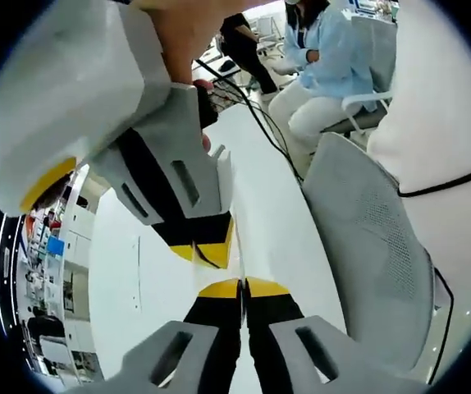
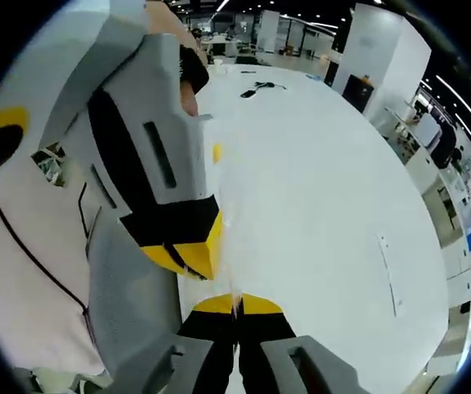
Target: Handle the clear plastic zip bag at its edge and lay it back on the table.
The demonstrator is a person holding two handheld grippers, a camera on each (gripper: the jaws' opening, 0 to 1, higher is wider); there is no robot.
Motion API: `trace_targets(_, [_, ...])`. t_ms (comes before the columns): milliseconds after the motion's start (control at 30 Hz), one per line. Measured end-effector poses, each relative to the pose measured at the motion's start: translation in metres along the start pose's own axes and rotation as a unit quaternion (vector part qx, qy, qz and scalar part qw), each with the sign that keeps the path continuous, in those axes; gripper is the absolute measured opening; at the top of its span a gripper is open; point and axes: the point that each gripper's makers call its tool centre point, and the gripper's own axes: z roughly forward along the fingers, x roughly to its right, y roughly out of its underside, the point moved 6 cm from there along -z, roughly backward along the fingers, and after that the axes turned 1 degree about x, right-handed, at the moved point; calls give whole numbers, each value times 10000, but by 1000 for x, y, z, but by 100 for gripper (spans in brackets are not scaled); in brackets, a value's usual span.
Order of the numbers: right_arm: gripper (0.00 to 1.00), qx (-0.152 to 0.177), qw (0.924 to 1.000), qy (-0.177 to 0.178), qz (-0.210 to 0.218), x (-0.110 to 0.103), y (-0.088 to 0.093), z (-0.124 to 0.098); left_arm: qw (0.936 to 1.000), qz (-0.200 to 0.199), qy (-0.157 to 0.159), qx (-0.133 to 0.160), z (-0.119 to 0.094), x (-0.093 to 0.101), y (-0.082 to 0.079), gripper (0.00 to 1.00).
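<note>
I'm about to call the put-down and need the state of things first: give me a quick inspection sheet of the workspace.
Surface: white table, mostly bare.
Job's things: clear plastic zip bag held up edge-on between both grippers; hard to make out.
Clutter: small dark items at the table's far end, too small to identify.
Grippers: left gripper and right gripper both shut on the bag's edge, tips close together.
Cables: black cable trailing over the table.
Surroundings: grey mesh chair at the table; seated person beyond; open hall with desks.

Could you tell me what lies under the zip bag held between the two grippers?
White table shows through the clear zip bag; nothing else lies there that I can see.
</note>
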Motion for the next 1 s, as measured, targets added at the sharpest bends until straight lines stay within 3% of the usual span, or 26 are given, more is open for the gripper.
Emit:
trace_targets(133, [0,-13,10000,-6,-14,-1,1,1,9999,-4,123,-12,1,3,-1,0])
trace_targets(333, [0,24,9999,-106,-104,-5,1,4,9999,-95,-120,59,1,-7,-1,7])
trace_targets(600, [0,92,9997,-186,-94,-9,-1,5,9999,-75,99,-107,10,-1,4,7])
trace_targets(700, [0,80,9997,-197,-84,-11,-1,4,9996,2,196,-184,10,2,5,0])
trace_targets(1000, [0,78,9999,-75,-24,-6,0,1,9991,-69,367,-176,9,10,5,0])
